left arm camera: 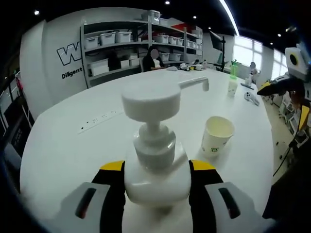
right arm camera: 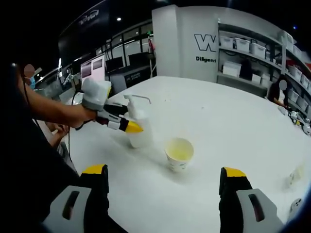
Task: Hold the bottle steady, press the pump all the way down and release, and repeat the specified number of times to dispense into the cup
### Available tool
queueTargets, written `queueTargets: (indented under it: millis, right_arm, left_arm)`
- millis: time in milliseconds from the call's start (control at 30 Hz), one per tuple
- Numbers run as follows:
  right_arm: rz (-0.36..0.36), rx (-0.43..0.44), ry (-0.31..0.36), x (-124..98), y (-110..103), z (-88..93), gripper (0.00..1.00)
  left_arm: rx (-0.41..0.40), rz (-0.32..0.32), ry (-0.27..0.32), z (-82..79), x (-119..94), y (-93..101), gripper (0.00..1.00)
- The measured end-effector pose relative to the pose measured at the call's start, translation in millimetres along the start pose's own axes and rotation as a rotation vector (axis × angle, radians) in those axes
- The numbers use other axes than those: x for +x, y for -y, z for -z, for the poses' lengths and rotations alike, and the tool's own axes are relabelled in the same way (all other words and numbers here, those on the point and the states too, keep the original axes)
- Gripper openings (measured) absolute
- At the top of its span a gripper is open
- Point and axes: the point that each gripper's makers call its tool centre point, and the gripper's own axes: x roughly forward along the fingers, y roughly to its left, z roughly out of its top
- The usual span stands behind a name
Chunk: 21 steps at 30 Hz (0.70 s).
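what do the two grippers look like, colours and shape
Both match: the left gripper and right gripper each have two black jaws with yellow tips on grey bases with a dark slot. Seen from the right gripper view, the left one carries a pale grey box on top and black-and-white bands behind its yellow tip.

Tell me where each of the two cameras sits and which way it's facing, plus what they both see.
Left gripper view: rides on the left tongs, looking along their jaws, shut on the white plastic pump bottle; beyond, white round table and shelving.
Right gripper view: rides on the open right tongs, held back, facing the table; the person's forearm and left tongs show on the left.
Shared: bottle, white paper cup, table.
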Motion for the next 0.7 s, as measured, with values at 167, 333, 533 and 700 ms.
queueTargets:
  millis: [167, 333, 533, 700]
  right_arm:
    - [-0.002, -0.003, -0.003, 1.8, -0.2, 0.9, 0.95]
    - [-0.002, 0.002, 0.000, 3.2, 1.1, 0.7, 0.95]
    - [0.011, 0.008, 0.009, 2.4, 3.4, 1.0, 0.95]
    - [0.029, 0.016, 0.014, -3.1, 7.2, 3.7, 0.95]
  left_arm:
    - [0.000, 0.006, 0.004, -0.8, 3.6, 2.0, 0.48]
    - [0.003, 0.019, 0.005, -4.2, 7.1, 6.7, 0.48]
    - [0.017, 0.040, 0.004, -8.0, 13.5, 12.9, 0.48]
    - [0.025, 0.051, 0.003, -9.2, 14.6, 15.5, 0.48]
